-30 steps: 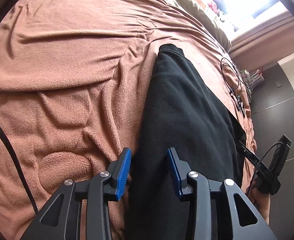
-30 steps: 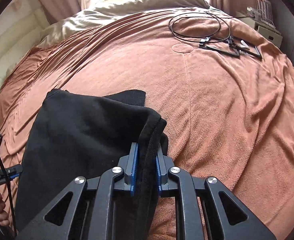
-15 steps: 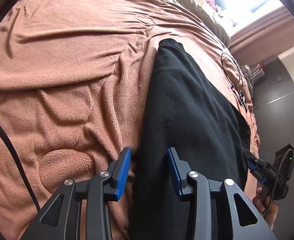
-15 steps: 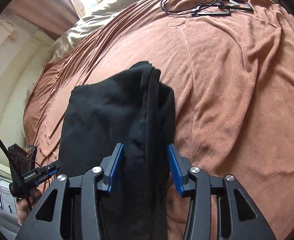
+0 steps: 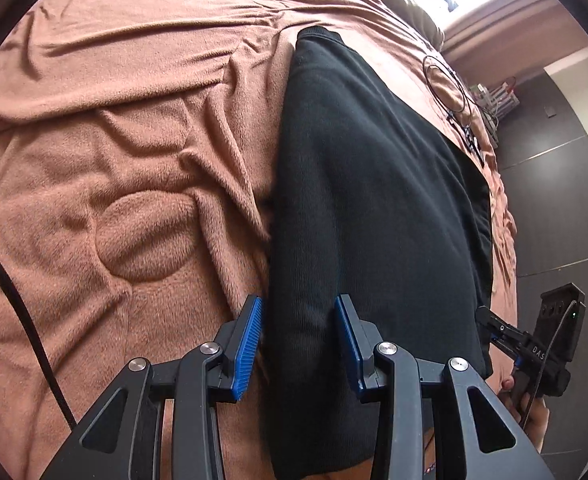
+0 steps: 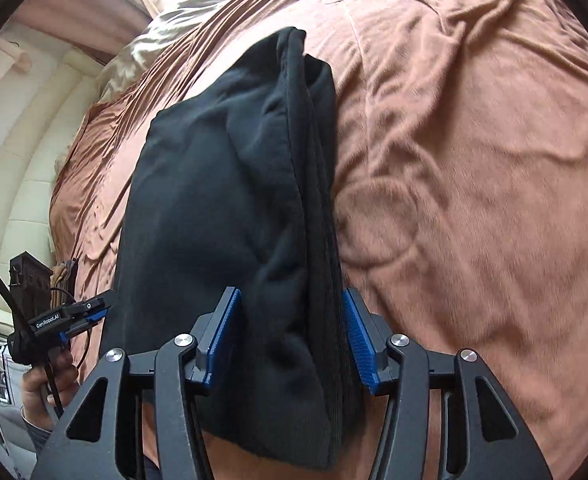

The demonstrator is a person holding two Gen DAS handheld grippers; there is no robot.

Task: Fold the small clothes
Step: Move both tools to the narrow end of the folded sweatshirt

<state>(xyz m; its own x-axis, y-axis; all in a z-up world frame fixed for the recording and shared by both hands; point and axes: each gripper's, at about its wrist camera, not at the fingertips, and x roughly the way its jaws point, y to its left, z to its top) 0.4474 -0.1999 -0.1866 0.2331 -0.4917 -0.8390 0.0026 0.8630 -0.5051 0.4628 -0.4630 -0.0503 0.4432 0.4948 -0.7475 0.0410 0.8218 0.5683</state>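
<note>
Lying folded into a long thick strip, the black garment (image 5: 374, 208) rests on the brown fleece blanket (image 5: 133, 168) that covers the bed, its near end running off the bed's near edge and its far end reaching toward the middle of the bed. In the left wrist view the left tongs (image 5: 298, 344) stand part-way apart with the garment's left border between them: the left blue pad (image 5: 249, 344) sits right at the fabric's edge, but whether either pad presses on it I cannot tell. In the right wrist view the right tongs (image 6: 291, 340) have just been opening and now stand at a middling width, astride the garment's thick right border, where several stacked layers and a ribbed edge (image 6: 322, 208) show; the cloth bulges between the blue pads (image 6: 360, 344) and fills most of the gap, yet it lies slack on the bed and the pads do not pinch it. Each wrist camera catches the other tool at the frame's side, held in a person's hand (image 6: 47, 376) beside the near edge of the bed. Far across the blanket, toward the bed's far right corner, a coil of thin black cable (image 5: 448, 88) lies well apart from the garment. A pale crumpled sheet (image 6: 157, 36) shows beyond the blanket at the far edge.
</note>
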